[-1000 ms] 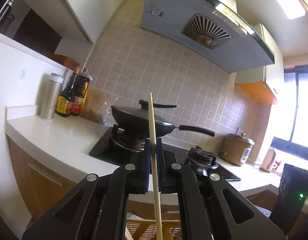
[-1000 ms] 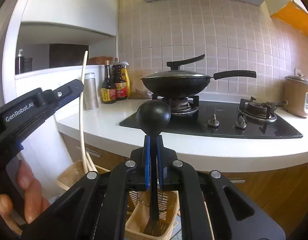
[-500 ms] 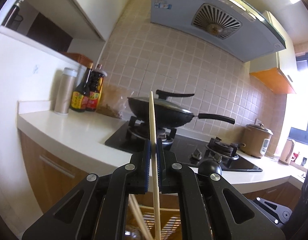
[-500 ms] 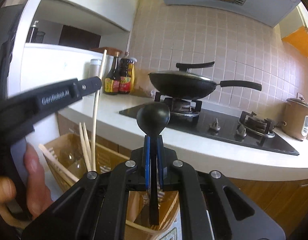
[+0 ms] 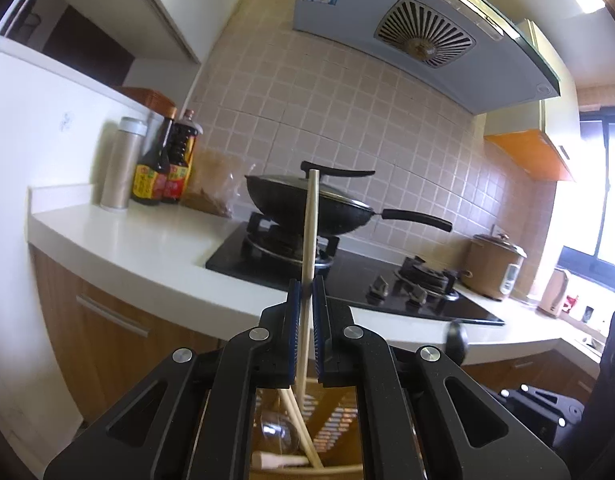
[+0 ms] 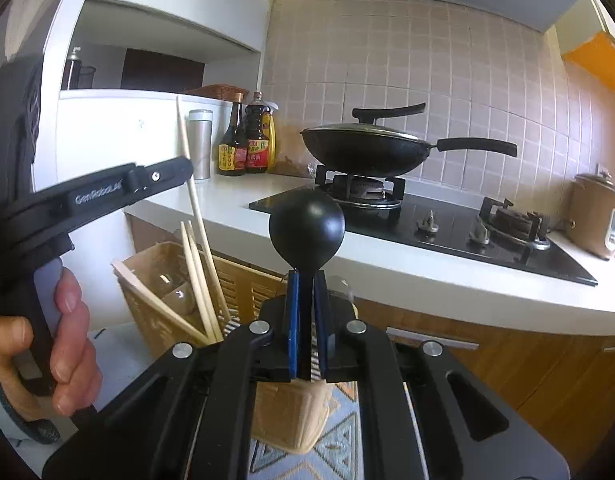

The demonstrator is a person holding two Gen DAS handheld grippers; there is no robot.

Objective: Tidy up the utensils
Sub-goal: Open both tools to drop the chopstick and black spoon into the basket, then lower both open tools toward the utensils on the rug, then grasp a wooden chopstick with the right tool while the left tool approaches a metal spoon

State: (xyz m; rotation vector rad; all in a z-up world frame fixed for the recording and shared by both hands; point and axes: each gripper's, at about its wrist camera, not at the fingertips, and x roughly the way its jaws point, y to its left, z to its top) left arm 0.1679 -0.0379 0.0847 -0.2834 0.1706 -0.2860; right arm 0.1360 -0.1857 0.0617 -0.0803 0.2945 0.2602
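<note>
A pale wooden chopstick (image 5: 309, 240) stands upright, clamped between the blue-padded fingers (image 5: 293, 320) of the left gripper (image 5: 304, 300); its lower end reaches down towards a woven bamboo utensil basket (image 5: 331, 432) below the fingers, where more chopsticks (image 5: 303, 428) lean. The right gripper (image 6: 306, 292) has its fingers (image 6: 292, 320) closed on the slim black handle of a black ladle (image 6: 306, 230), whose round bowl rises just above the fingertips. To the left of these fingers, the person's left hand (image 6: 63, 344) grips the other tool, and the basket (image 6: 243, 280) sits just below and beyond. Well beyond both sets of fingers, a white worktop (image 6: 235, 196) carries a black lidded wok (image 6: 367, 148) on a gas hob, with two dark sauce bottles (image 6: 247, 140) beside it.
</note>
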